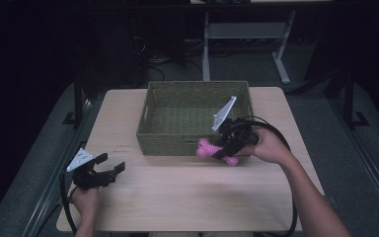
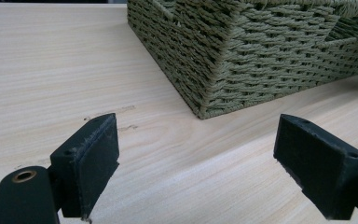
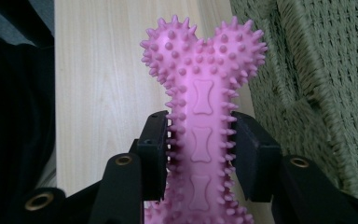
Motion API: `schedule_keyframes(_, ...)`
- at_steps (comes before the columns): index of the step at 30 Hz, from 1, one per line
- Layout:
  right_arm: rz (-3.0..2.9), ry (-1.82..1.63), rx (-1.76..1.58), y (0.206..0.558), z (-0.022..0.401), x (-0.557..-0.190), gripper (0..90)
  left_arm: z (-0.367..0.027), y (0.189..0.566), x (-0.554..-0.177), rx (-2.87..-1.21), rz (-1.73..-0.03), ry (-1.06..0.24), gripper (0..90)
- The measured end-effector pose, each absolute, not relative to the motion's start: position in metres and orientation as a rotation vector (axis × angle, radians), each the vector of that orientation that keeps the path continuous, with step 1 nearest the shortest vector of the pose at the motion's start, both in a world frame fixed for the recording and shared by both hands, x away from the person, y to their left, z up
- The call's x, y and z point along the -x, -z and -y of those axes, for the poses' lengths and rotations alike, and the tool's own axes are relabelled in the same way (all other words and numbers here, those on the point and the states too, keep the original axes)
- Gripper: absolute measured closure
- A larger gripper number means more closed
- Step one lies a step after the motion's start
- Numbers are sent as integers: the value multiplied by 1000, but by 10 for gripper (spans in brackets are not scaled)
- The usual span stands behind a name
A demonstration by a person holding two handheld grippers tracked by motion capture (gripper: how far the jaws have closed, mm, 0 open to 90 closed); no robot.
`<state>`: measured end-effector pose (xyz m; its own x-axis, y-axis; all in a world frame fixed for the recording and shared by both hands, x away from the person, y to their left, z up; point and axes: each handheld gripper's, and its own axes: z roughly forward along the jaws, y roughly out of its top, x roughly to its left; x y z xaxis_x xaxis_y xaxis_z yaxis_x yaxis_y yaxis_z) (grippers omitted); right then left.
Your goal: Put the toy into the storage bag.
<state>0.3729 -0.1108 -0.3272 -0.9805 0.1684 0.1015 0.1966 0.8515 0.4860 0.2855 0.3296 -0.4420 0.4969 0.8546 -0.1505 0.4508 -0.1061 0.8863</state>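
Across the middle of the high view lies the pale wooden tabletop (image 1: 177, 197), the largest thing here, with dark floor around it and a grey metal frame (image 1: 276, 54) beyond its far edge. Against the middle of that far edge sits the green woven basket (image 1: 192, 118), its long side running parallel to the edge; the left gripper view shows one near corner of the basket (image 2: 242, 60) resting flat on the wood.

Next in size come the person's two hands. At the right, a forearm reaches in from the near right corner to the right hand (image 1: 269, 145), which holds the right gripper (image 1: 222, 148) just in front of the basket's near right corner. Its fingers (image 3: 154, 154) are clamped on the shaft of a pink spiky bone-shaped toy (image 3: 200, 116), one pad on each side, with the knobbed end standing clear above them. In the high view the toy (image 1: 206, 147) hangs beside the basket's near wall, outside it, above the tabletop.

Near the left edge, toward the near left corner, the left hand (image 1: 85, 200) holds the left gripper (image 1: 112, 163). Its fingers (image 2: 93, 163) stand wide apart with only bare wood between them, pointing toward the basket.
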Motion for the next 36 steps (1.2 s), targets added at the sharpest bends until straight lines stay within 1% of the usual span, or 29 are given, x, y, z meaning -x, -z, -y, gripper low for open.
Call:
schedule_keyframes(21, 2999, 775, 327, 295, 115, -401, 583, -330, 441, -286, -1736, -1113, -506, 136)
schedule_keyframes(36, 3002, 783, 344, 280, 118, -421, 583, -331, 442, -285, -1730, -1120, -503, 136)
